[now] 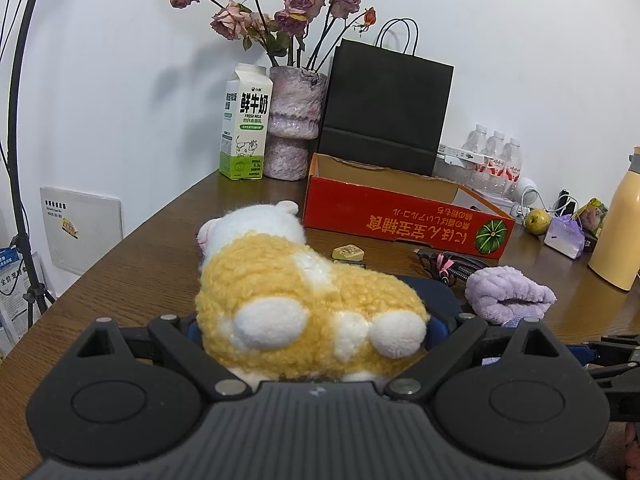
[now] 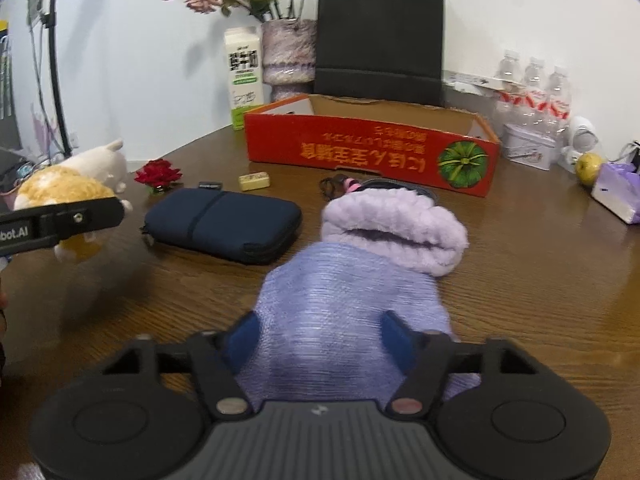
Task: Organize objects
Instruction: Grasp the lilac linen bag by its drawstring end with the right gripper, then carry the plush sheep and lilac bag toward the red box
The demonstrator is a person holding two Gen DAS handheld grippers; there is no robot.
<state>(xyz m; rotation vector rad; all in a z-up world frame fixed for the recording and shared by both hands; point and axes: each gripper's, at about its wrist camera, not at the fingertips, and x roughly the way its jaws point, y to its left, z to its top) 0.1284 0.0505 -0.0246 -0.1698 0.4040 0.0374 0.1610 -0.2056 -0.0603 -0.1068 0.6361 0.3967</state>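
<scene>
The left gripper (image 1: pixel 312 332) is holding a yellow-and-white plush (image 1: pixel 296 296) between widely spread jaws, the toy filling the gap and bulging over them; from the right wrist view the plush (image 2: pixel 68 188) is hanging off the counter (image 2: pixel 520 280), near its left edge. The right gripper (image 2: pixel 320 336) is pinching a lilac sock (image 2: pixel 360 280), its blue pads (image 2: pixel 396 334) pressing into the knitted foot on both sides, while the fluffy cuff end is lying on the wood ahead. Just left of the sock a navy pouch (image 2: pixel 224 224) is lying flat, with a red flower (image 2: pixel 158 174) beyond its far left corner and a small yellow block (image 2: pixel 254 181) beyond its far edge. A coiled cable (image 2: pixel 336 184) is sitting between the sock's cuff and a red box (image 2: pixel 372 152), which is standing open toward the back of the counter. Behind the box, against the wall, a milk carton (image 1: pixel 245 122), a vase (image 1: pixel 294 120) of dried roses and a black bag (image 1: pixel 386 108) are standing in a row. Toward the back right corner water bottles (image 1: pixel 496 160), a green fruit (image 1: pixel 537 220) and a lilac packet (image 1: pixel 564 236) are clustered, and a yellow flask (image 1: pixel 618 220) is standing at the right edge.
</scene>
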